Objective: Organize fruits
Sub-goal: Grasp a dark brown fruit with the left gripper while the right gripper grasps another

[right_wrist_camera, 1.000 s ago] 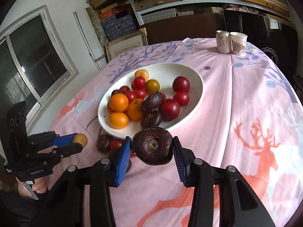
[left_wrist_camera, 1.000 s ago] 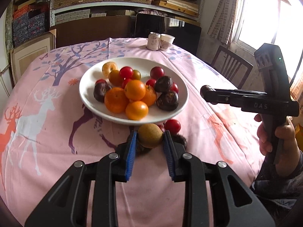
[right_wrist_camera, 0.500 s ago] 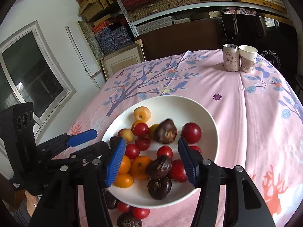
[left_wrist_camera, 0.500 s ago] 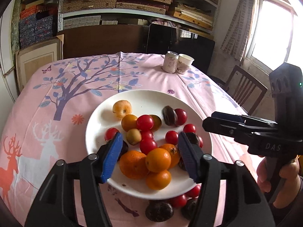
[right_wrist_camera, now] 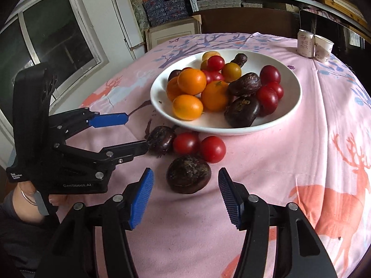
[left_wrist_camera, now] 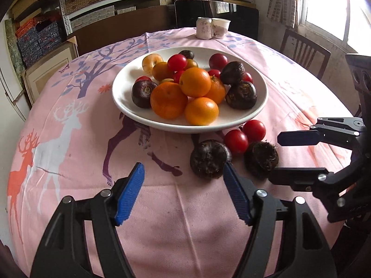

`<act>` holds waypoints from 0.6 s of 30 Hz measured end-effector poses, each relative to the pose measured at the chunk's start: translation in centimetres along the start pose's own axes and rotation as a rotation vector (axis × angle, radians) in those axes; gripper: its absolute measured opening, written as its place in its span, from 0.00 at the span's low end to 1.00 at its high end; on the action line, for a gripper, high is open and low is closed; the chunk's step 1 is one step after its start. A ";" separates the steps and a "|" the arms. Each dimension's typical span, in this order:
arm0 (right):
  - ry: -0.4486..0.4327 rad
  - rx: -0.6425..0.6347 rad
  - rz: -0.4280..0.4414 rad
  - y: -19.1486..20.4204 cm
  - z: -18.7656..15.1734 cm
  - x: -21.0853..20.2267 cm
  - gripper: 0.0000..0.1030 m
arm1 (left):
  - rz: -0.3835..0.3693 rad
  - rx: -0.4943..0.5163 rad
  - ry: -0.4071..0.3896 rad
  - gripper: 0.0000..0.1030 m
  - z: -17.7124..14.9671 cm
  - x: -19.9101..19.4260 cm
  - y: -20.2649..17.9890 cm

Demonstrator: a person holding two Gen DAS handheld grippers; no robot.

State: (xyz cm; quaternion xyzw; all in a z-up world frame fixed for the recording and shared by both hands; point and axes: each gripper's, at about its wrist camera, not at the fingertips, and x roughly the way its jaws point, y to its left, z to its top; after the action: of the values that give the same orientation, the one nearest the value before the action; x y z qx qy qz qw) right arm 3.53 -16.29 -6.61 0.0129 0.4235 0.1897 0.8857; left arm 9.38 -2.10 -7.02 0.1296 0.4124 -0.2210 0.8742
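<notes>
Fruit filled the white plate [left_wrist_camera: 259, 106]. Both grippers, left [left_wrist_camera: 183, 194] and right [right_wrist_camera: 184, 195], hung with fingers wide, holding nothing. Two dark fruits [right_wrist_camera: 189, 177] and two tomatoes [right_wrist_camera: 199, 147] lay on the table [right_wrist_camera: 301, 162].

My two wrist cameras look low and close across the pink deer-print tablecloth's [left_wrist_camera: 69, 139] near edge, sharing the white fruit plate [left_wrist_camera: 123, 97] [right_wrist_camera: 294, 106].

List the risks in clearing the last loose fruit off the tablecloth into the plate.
1. The plate is heaped: oranges are stacked, so an added fruit might start a roll over the rim.
2. The two loose tomatoes touch each other beside the dark fruit before the right gripper; a grasp may knock them away.
3. The left gripper works close by, so fingers may collide.
</notes>
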 end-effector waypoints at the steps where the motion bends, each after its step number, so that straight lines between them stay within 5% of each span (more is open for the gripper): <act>1: 0.005 -0.008 -0.019 0.3 0.1 0.4 0.57 | -0.003 -0.005 0.002 0.66 -0.1 -0.1 0.1; 4: 0.035 -0.006 -0.032 0.6 0.1 1.6 0.56 | -0.008 -0.022 -0.009 0.66 -0.4 -1.0 0.8; 6: 0.028 -0.011 -0.056 0.6 -0.2 1.8 0.46 | -0.021 -0.048 -0.020 0.66 -0.6 -1.8 1.8; 18: -0.057 0.100 0.047 -3.3 -1.1 -0.6 0.45 | -0.094 -0.065 -0.018 0.66 -1.3 -3.1 4.2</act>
State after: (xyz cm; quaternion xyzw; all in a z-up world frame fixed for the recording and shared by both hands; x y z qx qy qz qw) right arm 3.45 -19.75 -7.47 0.0723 0.4067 0.1886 0.8909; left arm 8.88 2.94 -5.25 0.0796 0.4170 -0.2494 0.8704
